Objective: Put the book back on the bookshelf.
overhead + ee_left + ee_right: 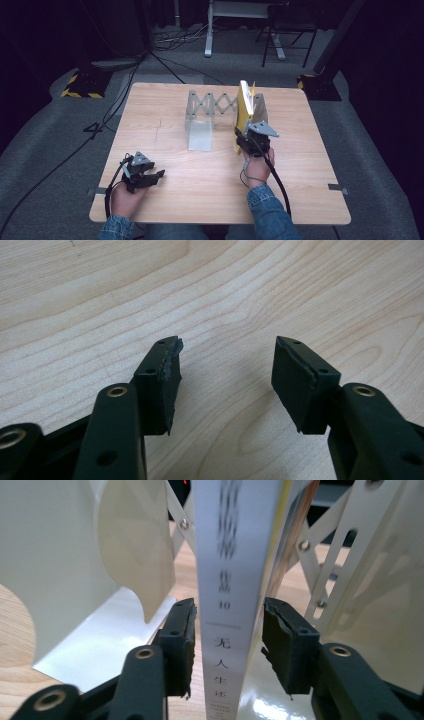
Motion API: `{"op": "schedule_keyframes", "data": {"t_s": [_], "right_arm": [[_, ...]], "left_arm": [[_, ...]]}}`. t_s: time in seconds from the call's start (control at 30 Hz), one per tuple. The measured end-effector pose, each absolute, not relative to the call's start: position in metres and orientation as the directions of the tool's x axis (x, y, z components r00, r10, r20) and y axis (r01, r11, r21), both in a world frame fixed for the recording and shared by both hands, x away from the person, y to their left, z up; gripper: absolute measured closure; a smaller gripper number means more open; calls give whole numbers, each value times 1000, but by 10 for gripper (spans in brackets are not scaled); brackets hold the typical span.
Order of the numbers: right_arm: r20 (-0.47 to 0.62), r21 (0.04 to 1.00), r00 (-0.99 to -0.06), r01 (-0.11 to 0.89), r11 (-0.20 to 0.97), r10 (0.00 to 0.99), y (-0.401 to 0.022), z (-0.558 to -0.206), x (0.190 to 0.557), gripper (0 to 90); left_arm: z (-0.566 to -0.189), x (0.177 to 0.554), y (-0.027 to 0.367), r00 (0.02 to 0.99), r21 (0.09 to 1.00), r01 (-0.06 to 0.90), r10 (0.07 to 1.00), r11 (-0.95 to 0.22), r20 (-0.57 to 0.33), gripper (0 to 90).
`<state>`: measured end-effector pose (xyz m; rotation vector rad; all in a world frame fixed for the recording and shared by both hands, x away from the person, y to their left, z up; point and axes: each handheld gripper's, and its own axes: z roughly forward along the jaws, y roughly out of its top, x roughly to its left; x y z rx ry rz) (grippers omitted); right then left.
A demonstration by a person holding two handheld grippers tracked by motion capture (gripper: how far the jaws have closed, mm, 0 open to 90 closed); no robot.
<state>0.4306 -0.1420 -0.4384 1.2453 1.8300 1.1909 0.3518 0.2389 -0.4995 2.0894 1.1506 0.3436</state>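
The book stands upright in the expanding metal book rack on the worktop. The right gripper straddles its spine, jaws just off it. The left gripper rests wide apart over bare wood.

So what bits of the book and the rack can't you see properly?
- Book: in the right gripper view the spine's upper lettering is blurred, and the top edge cuts it off.
- Book's cover: in the high view it stands edge-on and too small to read.
- Rack: its right end is hidden behind the book and the right gripper in the high view.
- Right gripper's pads: whether they touch the spine is hard to tell.
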Motion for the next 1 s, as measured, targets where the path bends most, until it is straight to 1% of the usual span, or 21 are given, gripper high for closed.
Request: {"op": "schedule_keyframes", "data": {"t_s": [0.27, 0.37, 0.47, 0.57, 0.83, 1.0], "right_arm": [[-5, 930, -405, 334, 153, 914, -156, -421, 411, 541], [11, 945, -418, 302, 127, 908, -164, -416, 401, 541], [11, 949, -438, 288, 129, 899, -172, -411, 393, 543], [13, 947, -465, 289, 138, 885, -180, -408, 387, 541], [14, 931, -498, 322, 171, 867, -204, -402, 375, 514], [9, 926, -503, 329, 182, 864, -220, -404, 367, 497]], "left_arm": [[-503, 344, 235, 585, 707, 582, 811, -401, -22, 384], [-504, 341, 237, 581, 712, 581, 814, -395, -22, 370], [-504, 338, 239, 576, 715, 578, 817, -393, -17, 366], [-504, 336, 242, 572, 711, 584, 820, -392, -17, 350], [-504, 336, 242, 568, 712, 585, 823, -388, -19, 333], [-504, 337, 242, 568, 711, 585, 823, -390, -17, 329]]}}
